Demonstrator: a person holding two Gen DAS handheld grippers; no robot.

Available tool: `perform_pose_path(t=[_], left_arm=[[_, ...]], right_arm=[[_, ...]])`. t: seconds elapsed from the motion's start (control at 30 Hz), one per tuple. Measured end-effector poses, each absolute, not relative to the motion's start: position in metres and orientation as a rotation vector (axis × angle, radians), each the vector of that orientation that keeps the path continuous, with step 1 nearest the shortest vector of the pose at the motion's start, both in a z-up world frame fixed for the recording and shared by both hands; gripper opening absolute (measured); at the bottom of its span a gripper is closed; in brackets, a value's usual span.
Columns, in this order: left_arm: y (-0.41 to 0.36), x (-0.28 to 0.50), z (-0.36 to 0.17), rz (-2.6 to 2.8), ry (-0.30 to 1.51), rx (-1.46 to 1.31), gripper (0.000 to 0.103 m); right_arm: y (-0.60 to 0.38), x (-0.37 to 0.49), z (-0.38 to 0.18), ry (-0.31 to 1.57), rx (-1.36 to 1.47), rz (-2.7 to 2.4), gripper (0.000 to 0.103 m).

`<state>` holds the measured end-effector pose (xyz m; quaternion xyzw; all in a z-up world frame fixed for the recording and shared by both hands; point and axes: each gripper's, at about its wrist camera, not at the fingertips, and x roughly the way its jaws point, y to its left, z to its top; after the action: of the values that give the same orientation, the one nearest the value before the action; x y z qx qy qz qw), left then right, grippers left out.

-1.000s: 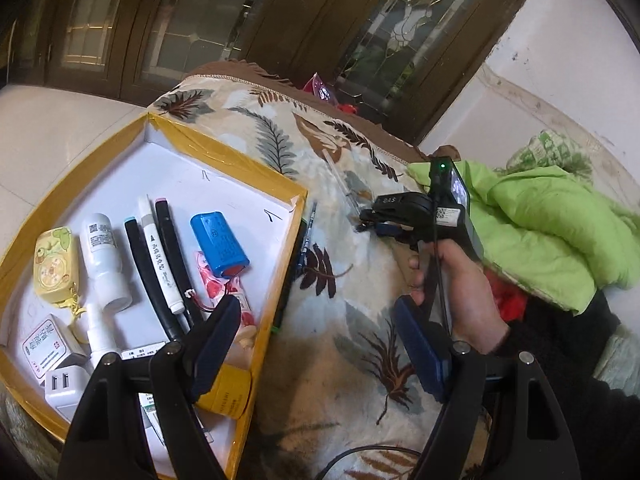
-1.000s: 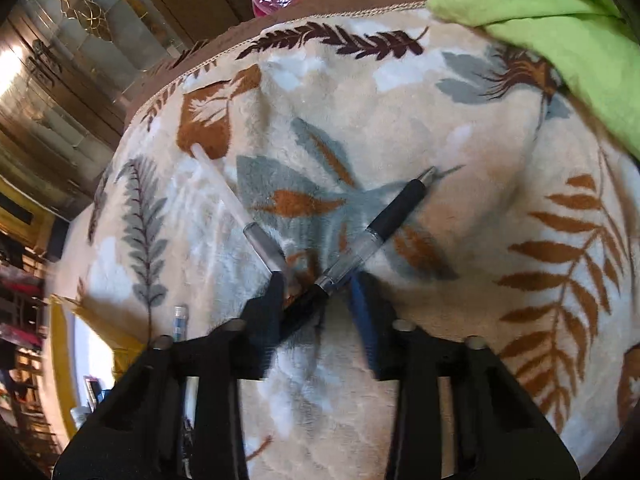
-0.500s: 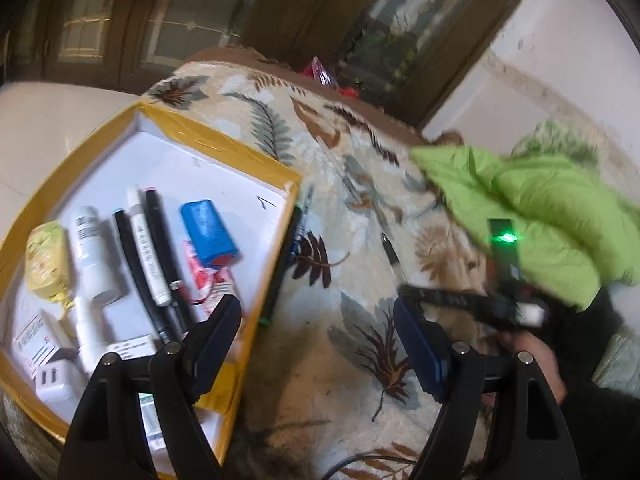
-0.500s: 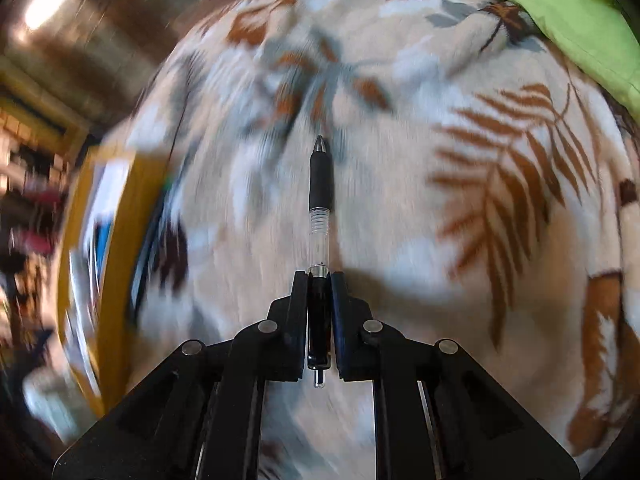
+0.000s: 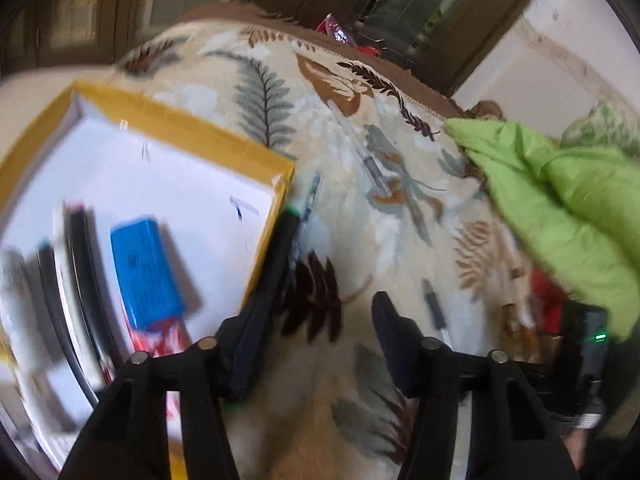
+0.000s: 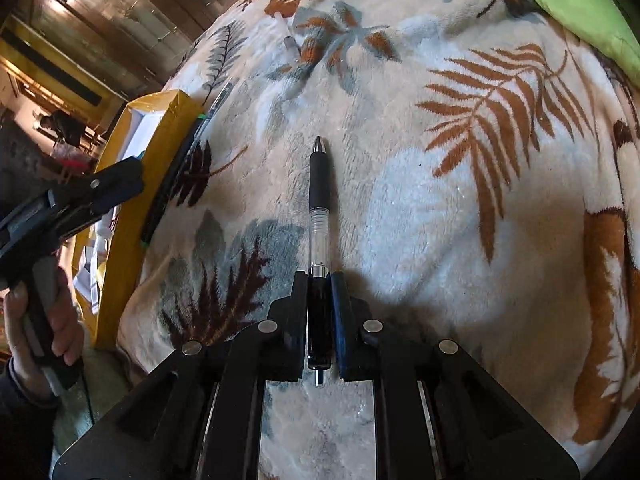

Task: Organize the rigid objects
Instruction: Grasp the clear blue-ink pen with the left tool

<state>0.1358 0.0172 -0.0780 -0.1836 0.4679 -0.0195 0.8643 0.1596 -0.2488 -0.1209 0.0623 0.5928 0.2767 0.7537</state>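
Pen [image 6: 319,216] in the right tool [image 6: 319,280], clamped by its rear end between shut jaws, tip pointing straight ahead, off the leaf-print blanket [image 6: 400,160] and well out from the yellow-rimmed tray [image 6: 132,216]. Gripped at the back, probably so that the long front part can go down first beside what already lies in the tray.

Left tool [image 5: 320,304] just outside the tray's near-side rim, jaws partly apart and closing, with only blanket showing between them and no pad pressing on anything. One finger [image 5: 256,320] over the black marker with green ends [image 5: 280,256], which lies flat along the outside of that rim, a thinner patterned pen [image 5: 310,200] next to it on the side away from the tray. Likely lined up that way for a pinch across the marker's barrel, though hard to confirm through the blur.

Inside the tray: a blue battery pack [image 5: 146,276] and a row of dark and white markers [image 5: 84,280], all lying lengthwise side by side, so grouped by shape. Farther from the tray, a clear thin pen [image 5: 372,164] alone on the blanket, and beyond it a green cloth [image 5: 560,208].

Sorting about midway by the look of it: three loose pens left outside the tray, plus the one in hand.
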Motion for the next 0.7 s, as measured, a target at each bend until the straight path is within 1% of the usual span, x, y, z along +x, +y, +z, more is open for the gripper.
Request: perform_pose_path(t=[0.03,0.1,0.13,0.23,0.37,0.4,0.43,0.47,0.57,0.7], left_arm=[[0.014,0.140,-0.078,-0.017,0.986,-0.345,0.044],[0.013,0.143,-0.077,0.019,0.987,-0.303,0.040],[0.012,0.144,-0.077,0.051,0.987,-0.267,0.032],[0.010,0.146,-0.080,0.097,0.984,-0.177,0.031],[0.010,0.158,-0.078,0.105,0.985,-0.181,0.031],[0.009,0.162,-0.078,0.097,0.993,-0.196,0.040],[0.004,0.168,-0.078,0.059,1.007,-0.210,0.055],[-0.003,0.173,-0.077,0.026,1.007,-0.205,0.058],[-0.018,0.192,-0.075,-0.019,1.017,-0.170,0.060],[-0.017,0.227,-0.088,0.005,1.087,-0.163,0.060]], right_arm=[[-0.249,0.159,-0.121,1.292,0.138,0.604,0.011],[-0.248,0.158,-0.120,1.286,0.125,0.602,0.010],[-0.246,0.158,-0.120,1.282,0.114,0.601,0.010],[-0.245,0.158,-0.120,1.282,0.110,0.601,0.010],[-0.245,0.159,-0.121,1.283,0.110,0.602,0.011],[-0.245,0.159,-0.120,1.281,0.108,0.603,0.010],[-0.245,0.159,-0.120,1.280,0.105,0.603,0.010],[-0.244,0.159,-0.121,1.280,0.105,0.603,0.010],[-0.245,0.159,-0.122,1.284,0.116,0.604,0.011],[-0.244,0.160,-0.122,1.287,0.125,0.603,0.011]])
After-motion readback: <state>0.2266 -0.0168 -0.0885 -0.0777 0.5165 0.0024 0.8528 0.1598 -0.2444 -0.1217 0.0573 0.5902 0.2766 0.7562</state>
